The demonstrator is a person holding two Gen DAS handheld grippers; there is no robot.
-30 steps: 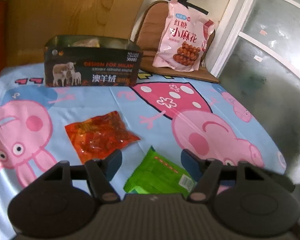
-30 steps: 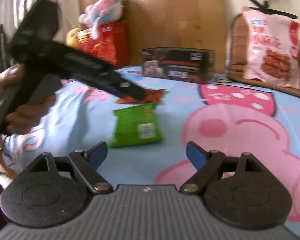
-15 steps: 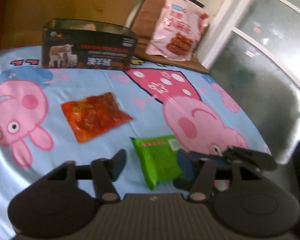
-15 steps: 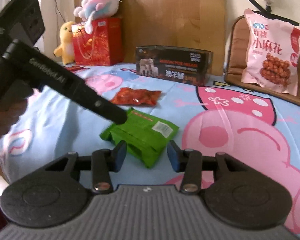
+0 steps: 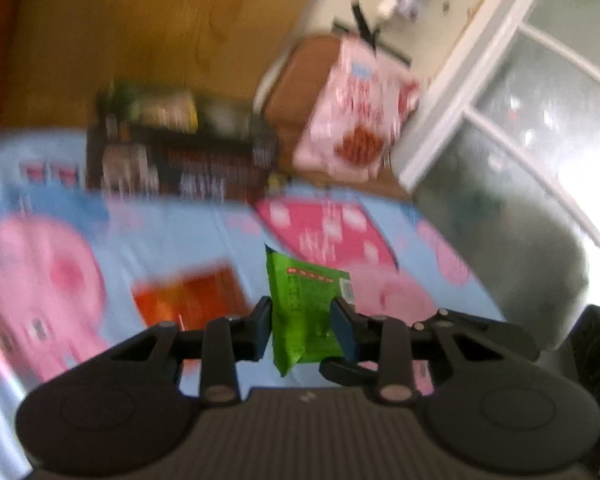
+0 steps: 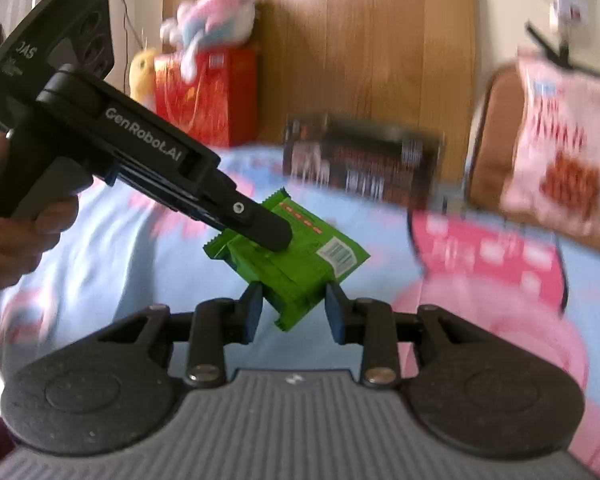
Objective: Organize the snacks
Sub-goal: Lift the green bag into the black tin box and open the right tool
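worktop (image 5: 204,236): cartoon-pig cloth, dark box (image 5: 180,160) far | green snack packet (image 5: 306,312): lifted off cloth, near centre | left hand-held gripper (image 5: 302,326): closing, pads pinching packet | right hand-held gripper (image 6: 292,308): closing, gripping packet's near end

Left tongs (image 5: 303,322) and right tongs (image 6: 293,309) closing, angled downward.

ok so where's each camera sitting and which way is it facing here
Left wrist: on the left gripper, looking along its closing jaws, pads on the green snack packet, toward the dark box.
Right wrist: on the right gripper, jaws closing on that packet; a hand shows holding the other gripper.
Shared: packet, box, pink snack bag, cartoon cloth.
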